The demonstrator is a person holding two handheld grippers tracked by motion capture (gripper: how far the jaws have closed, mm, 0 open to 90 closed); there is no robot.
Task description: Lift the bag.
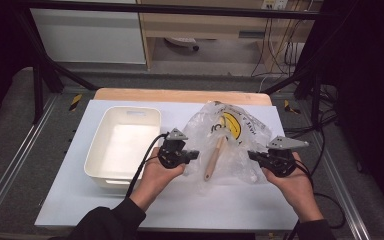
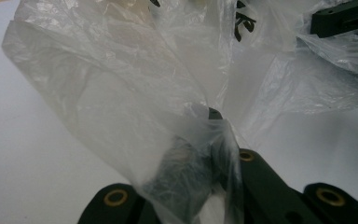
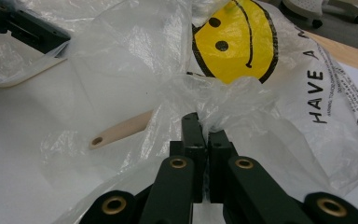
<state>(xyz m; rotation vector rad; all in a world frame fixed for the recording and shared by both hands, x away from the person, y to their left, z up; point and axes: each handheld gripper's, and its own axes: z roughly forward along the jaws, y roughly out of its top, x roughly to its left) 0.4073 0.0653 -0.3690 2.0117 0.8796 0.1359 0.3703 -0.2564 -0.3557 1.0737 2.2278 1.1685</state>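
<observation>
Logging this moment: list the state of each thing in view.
Plastic bag: lifted at both sides, wooden utensil inside.
Wooden utensil: lying in the bag.
White bin: upright, empty.
Left gripper: shut on the bag.
Right gripper: shut on the bag.

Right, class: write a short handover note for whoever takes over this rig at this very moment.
Left tongs: shut on the plastic bag's left edge.
Right tongs: shut on its right edge.
The bag, printed with a yellow smiley, is held between both above the white mat, with a wooden utensil inside, handle towards the person.
White tub stands left of the bag.
Done: both edges gripped.
Left: probably getting the utensil out, perhaps into the tub.
</observation>
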